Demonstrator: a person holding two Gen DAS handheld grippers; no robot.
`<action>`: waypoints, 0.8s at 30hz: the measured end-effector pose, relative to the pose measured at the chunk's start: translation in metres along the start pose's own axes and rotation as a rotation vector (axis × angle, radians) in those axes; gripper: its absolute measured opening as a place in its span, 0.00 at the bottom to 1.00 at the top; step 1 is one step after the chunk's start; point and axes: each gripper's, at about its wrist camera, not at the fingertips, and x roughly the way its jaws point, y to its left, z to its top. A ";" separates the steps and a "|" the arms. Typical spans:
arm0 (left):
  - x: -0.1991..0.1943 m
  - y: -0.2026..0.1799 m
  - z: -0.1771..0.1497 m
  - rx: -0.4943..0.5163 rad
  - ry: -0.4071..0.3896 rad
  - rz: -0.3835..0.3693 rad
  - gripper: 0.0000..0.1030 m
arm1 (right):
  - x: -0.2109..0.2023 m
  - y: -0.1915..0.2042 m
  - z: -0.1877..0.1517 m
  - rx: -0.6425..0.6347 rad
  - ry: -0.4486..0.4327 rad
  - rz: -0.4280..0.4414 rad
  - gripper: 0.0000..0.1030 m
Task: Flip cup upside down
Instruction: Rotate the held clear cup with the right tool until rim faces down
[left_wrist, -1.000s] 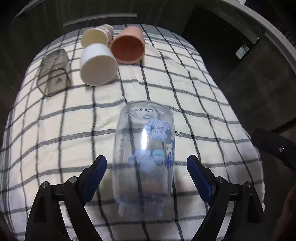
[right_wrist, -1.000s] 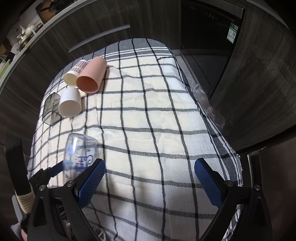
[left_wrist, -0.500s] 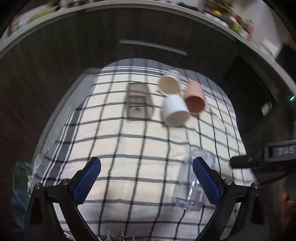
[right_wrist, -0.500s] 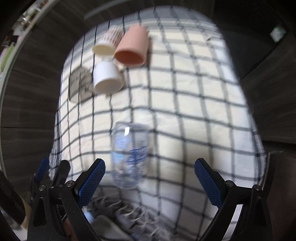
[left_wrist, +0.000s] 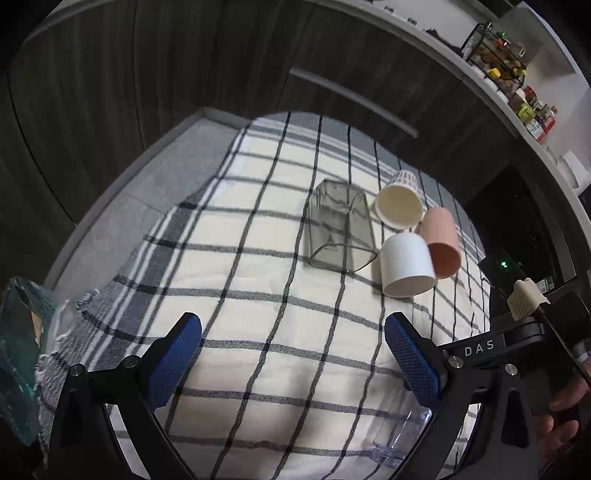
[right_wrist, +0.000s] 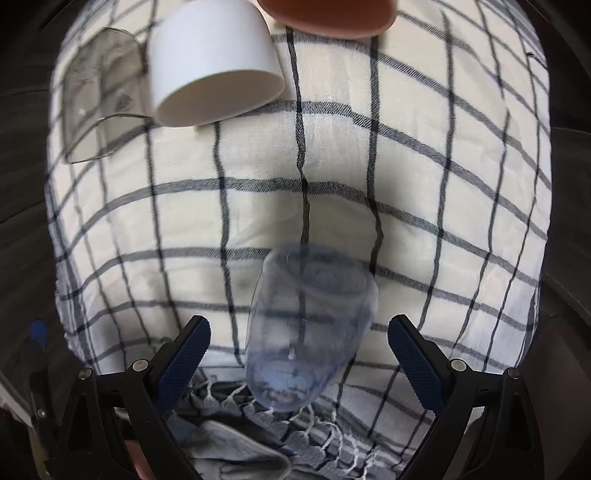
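From my remote station, I read the right tool (right_wrist: 298, 360) as spread wide, its 2 blue-padded fingers (right_wrist: 413, 363) flanking the clear plastic cup (right_wrist: 308, 328) without touching it. The cup appears blurred; it lies tilted near the fringed near edge of the checked cloth (right_wrist: 369, 166), mouth end toward the far side, base end nearest the camera. I cannot tell whether it rests fully on the cloth. The left tool (left_wrist: 293, 363) is likewise spread wide and holds nothing; in its view only a corner of the clear plastic cup (left_wrist: 400, 439) shows, low and right of its right finger. At the far side of the cloth, 4 vessels lie grouped: a smoky transparent cup (left_wrist: 340, 229), a cream paper cup (left_wrist: 399, 206), a white cup (left_wrist: 406, 264) and a pink cup (left_wrist: 441, 242), the last 2 touching.
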 end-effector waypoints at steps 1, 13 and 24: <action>0.005 0.001 0.001 0.000 0.010 -0.002 0.98 | 0.006 0.001 0.003 0.001 0.026 -0.004 0.94; 0.028 0.000 -0.002 0.005 0.051 0.007 0.98 | 0.047 -0.009 0.006 0.037 0.126 0.001 0.74; 0.008 -0.005 -0.004 0.033 -0.012 0.021 0.98 | 0.011 -0.007 -0.037 -0.007 -0.042 0.037 0.72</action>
